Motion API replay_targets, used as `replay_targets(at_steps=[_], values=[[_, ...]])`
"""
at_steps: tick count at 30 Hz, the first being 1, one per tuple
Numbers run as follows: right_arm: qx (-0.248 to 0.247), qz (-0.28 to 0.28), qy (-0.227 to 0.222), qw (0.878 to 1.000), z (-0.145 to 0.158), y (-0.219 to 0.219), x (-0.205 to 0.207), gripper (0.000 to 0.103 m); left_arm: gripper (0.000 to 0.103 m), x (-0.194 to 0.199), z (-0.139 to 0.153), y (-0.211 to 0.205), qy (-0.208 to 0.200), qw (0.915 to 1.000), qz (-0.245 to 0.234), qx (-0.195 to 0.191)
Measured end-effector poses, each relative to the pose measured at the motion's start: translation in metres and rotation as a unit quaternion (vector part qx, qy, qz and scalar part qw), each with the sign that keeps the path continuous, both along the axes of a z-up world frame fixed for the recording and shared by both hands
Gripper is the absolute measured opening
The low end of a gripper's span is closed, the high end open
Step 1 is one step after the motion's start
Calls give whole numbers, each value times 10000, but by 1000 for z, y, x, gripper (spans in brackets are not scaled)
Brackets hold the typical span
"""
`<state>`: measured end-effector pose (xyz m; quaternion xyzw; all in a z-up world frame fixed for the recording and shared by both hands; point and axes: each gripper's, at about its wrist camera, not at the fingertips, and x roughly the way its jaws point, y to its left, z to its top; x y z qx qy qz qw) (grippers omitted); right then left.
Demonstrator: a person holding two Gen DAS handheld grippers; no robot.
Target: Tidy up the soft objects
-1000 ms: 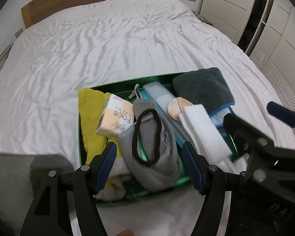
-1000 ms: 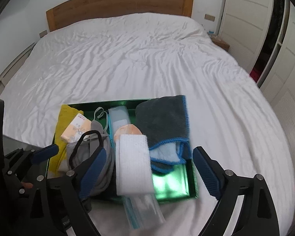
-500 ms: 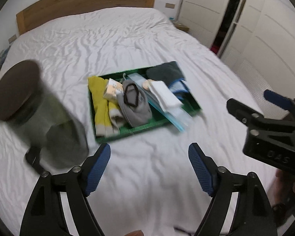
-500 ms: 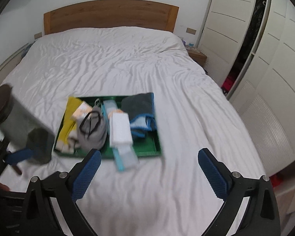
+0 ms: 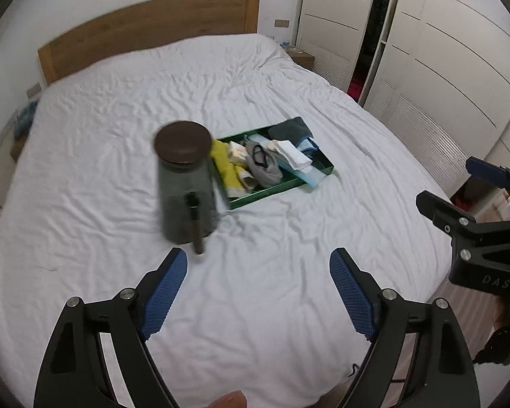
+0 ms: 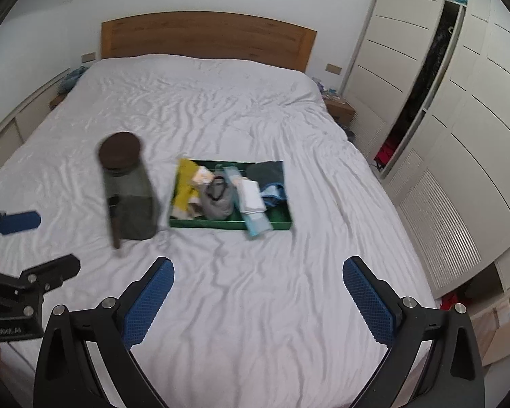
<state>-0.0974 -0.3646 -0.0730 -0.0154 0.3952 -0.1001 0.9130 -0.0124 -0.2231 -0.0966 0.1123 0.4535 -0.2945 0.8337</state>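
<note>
A green tray (image 5: 272, 196) (image 6: 214, 223) lies mid-bed, far ahead of both grippers. It holds a yellow cloth (image 5: 222, 166) (image 6: 183, 183), a grey pouch with a black loop (image 5: 265, 170) (image 6: 217, 200), a white folded cloth (image 5: 294, 154) (image 6: 251, 197) and a dark grey towel (image 5: 289, 131) (image 6: 267, 171). A pale blue packet (image 5: 311, 175) (image 6: 258, 226) sticks out over the front rim. My left gripper (image 5: 258, 265) hangs over bare sheet, its jaws opening with nothing between them. My right gripper (image 6: 258, 272) stands open and empty above the sheet.
A blurred grey cylinder with a dark round lid (image 5: 185, 183) (image 6: 129, 190) stands left of the tray. White wrinkled sheet covers the bed up to a wooden headboard (image 6: 207, 37). White wardrobe doors (image 6: 442, 119) line the right side, and nightstands flank the bed.
Both grippers have pulled back and up from the tray, which now looks small and distant. Both sets of jaws have spread wider. The grey cylinder has come into view.
</note>
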Motion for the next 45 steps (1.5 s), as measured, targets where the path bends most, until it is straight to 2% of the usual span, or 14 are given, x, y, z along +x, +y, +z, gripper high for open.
replay_targets(at_steps=[6, 14, 18, 29, 38, 45], values=[[-237, 280, -204, 9991, 47, 47, -48, 102, 82, -14, 44, 40, -299, 9995, 50, -25], [-421, 409, -569, 9966, 90, 81, -82, 102, 82, -13, 78, 73, -585, 9978, 294, -37], [-448, 453, -699, 9955, 97, 89, -85, 102, 82, -10, 92, 85, -821, 9960, 352, -49], [-340, 600, -721, 9950, 100, 90, -62, 102, 82, 2, 93, 94, -830, 9958, 397, -38], [-272, 578, -587, 9962, 97, 83, -49, 102, 82, 2, 91, 90, -718, 9969, 324, 78], [-189, 681, -341, 9969, 93, 77, -30, 102, 82, -4, 93, 88, -885, 9952, 317, 265]])
